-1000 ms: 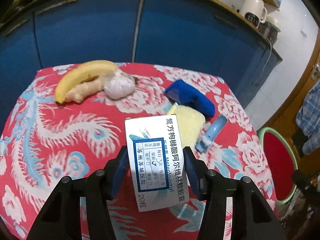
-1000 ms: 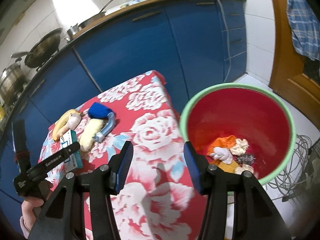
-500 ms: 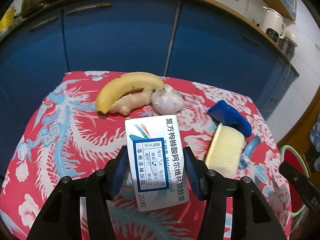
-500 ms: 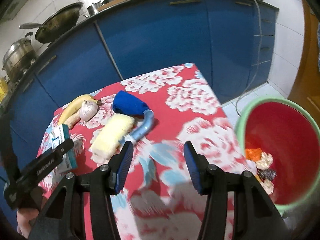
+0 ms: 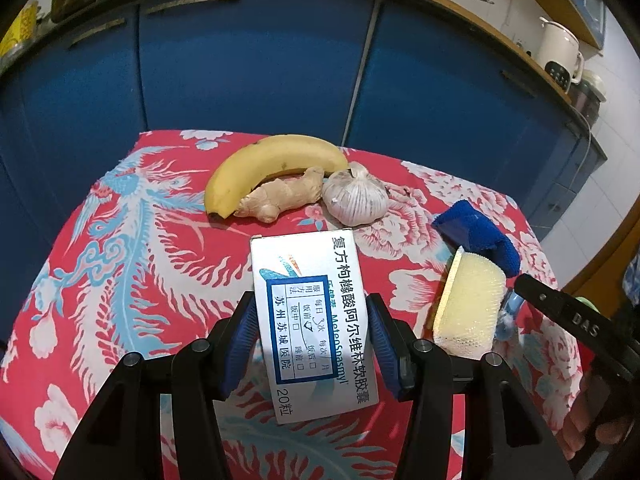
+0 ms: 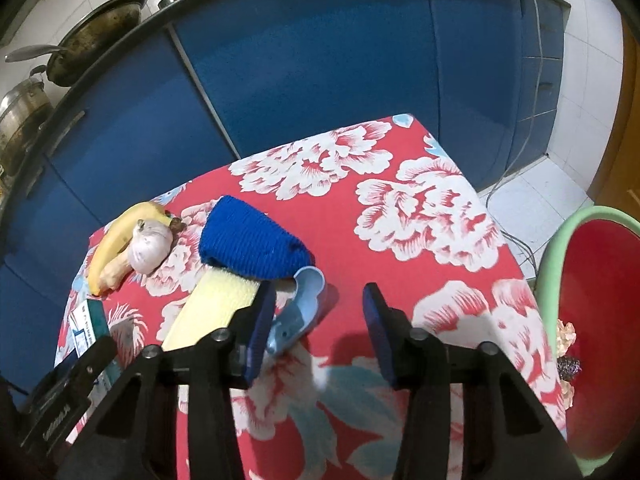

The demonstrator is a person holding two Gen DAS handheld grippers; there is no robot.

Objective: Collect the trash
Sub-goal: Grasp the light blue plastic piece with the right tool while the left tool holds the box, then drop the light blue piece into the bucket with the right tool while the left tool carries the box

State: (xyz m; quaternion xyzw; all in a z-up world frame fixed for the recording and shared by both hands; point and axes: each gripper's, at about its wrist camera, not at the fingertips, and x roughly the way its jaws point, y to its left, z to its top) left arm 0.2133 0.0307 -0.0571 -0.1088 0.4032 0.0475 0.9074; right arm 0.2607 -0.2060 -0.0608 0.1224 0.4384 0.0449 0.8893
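Left gripper [image 5: 310,342] clamped on the medicine box [image 5: 310,320], held over the red surface [image 5: 132,264] just short of the banana [image 5: 264,168], ginger [image 5: 284,196] and garlic [image 5: 356,198]; same grip as a second ago, only drifted sideways, so banana and garlic now sit straight ahead instead of off to the left. Right gripper [image 6: 316,332] swung away from the red bin [image 6: 600,320], now at the right edge of its view, and brought low over the surface beside the sponge [image 6: 216,304] and blue cloth [image 6: 248,244]. Jaws closing, nothing between them yet; pale blue brush handle [image 6: 300,308] just inside the left pad. Probably lining up for that handle as the next piece of trash. Box not yet binned: still a carry across to the bin, well apart from it. Scraps already lying in the bin.
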